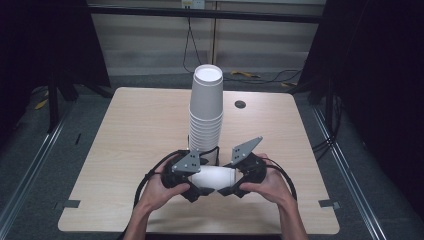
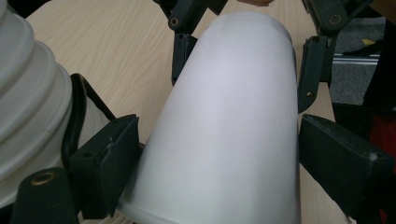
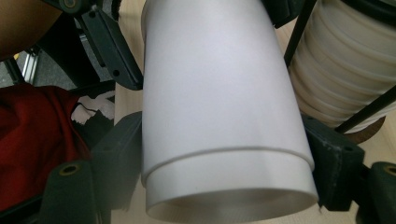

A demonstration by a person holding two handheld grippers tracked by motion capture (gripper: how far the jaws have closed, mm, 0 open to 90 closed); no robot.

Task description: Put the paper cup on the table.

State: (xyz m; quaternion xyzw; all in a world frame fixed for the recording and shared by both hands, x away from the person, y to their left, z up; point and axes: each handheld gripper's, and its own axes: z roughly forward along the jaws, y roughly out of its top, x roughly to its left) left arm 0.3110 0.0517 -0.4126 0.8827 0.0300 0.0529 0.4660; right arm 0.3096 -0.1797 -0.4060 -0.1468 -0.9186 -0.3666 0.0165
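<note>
Here, at lower centre of the high view, left gripper (image 1: 197, 192) and right gripper (image 1: 227, 189) each clamp an end of two nested paper cups (image 1: 212, 177) beside the cup stack (image 1: 205, 110); pull straight apart, lightly, without crushing.

White cup (image 2: 229, 126) between tool jaws
</note>
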